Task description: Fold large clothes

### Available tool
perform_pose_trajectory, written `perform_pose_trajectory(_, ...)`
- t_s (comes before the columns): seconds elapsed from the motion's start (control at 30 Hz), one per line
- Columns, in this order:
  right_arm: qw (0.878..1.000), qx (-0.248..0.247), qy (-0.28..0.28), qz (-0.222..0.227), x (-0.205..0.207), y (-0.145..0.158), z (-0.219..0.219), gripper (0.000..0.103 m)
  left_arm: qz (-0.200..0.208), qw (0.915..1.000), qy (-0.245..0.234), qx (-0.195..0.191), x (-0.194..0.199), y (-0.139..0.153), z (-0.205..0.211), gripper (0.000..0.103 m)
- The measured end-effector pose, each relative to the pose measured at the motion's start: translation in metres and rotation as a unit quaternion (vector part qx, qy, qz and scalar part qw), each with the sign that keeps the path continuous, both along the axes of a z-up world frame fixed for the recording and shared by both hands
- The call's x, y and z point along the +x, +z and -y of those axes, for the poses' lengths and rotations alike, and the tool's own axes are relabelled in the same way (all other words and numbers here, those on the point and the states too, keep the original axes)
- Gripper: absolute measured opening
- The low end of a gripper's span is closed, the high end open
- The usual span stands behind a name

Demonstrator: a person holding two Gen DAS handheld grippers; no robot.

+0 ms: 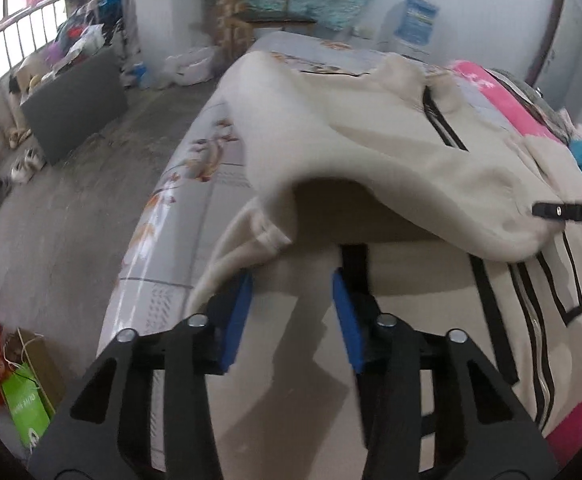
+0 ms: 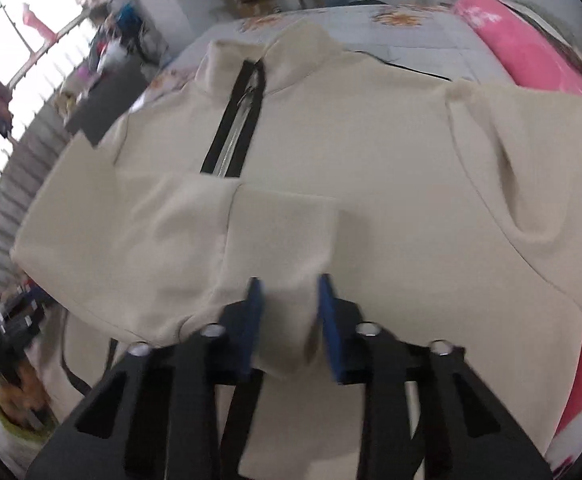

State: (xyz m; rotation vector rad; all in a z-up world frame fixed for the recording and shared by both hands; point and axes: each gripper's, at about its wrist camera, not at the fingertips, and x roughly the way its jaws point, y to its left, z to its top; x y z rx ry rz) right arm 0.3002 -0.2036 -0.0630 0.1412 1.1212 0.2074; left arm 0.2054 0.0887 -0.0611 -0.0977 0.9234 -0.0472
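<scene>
A cream jacket (image 1: 371, 140) with a black-edged zip (image 2: 235, 132) lies spread on the bed, collar at the far end. My left gripper (image 1: 291, 280) is open just above the jacket's lower part, with flat cloth under the gap and a ribbed cuff (image 1: 267, 236) just ahead of its left pad. A raised fold of the jacket arches in front of it. A black finger (image 1: 551, 212) of my right gripper grips that fold at the right edge. In the right wrist view my right gripper (image 2: 289, 282) is shut on a bunch of the cream cloth.
The bed sheet (image 1: 195, 184) is grey with flowers. A pink blanket (image 2: 531, 40) lies along the bed's right side. On the floor to the left are a grey board (image 1: 75, 104), shoes (image 1: 23, 168) and a green bag (image 1: 27, 404).
</scene>
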Motion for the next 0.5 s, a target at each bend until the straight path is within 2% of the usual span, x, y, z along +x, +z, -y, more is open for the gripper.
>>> perform_pose_trajectory(0.03, 1.0, -0.011, 0.005, 0.003, 0.0, 0.001, -0.002, 0.009, 0.002, 1.0, 0.002, -0.001, 0.002, 0.0, -0.002, 0.035)
perform_pose_trajectory(0.13, 0.999, -0.041, 0.017, 0.028, 0.002, 0.007, -0.01, 0.006, 0.002, 0.9999, 0.013, -0.002, 0.008, -0.001, -0.006, 0.032)
perform_pose_trajectory(0.27, 0.993, -0.049, 0.002, 0.112, 0.0, 0.054, 0.0, 0.005, 0.007, 0.9996, 0.029, -0.001, 0.013, -0.004, -0.008, 0.03)
perform_pose_trajectory(0.33, 0.987, -0.049, -0.02, 0.151, -0.002, 0.079, 0.013, 0.005, 0.01, 0.9995, 0.031, -0.002, 0.012, -0.004, -0.008, 0.029)
perform_pose_trajectory(0.4, 0.978, -0.071, -0.054, 0.189, -0.007, 0.1, 0.031, 0.005, 0.012, 0.9994, 0.033, -0.006, 0.012, -0.004, -0.009, 0.028)
perform_pose_trajectory(0.43, 0.976, -0.074, -0.062, 0.193, -0.008, 0.103, 0.037, 0.005, 0.013, 0.9993, 0.033, -0.008, 0.011, -0.004, -0.01, 0.028)
perform_pose_trajectory(0.5, 0.98, -0.059, -0.081, 0.172, -0.006, 0.092, 0.057, 0.005, 0.016, 0.9993, 0.032, -0.012, 0.01, -0.005, -0.011, 0.028)
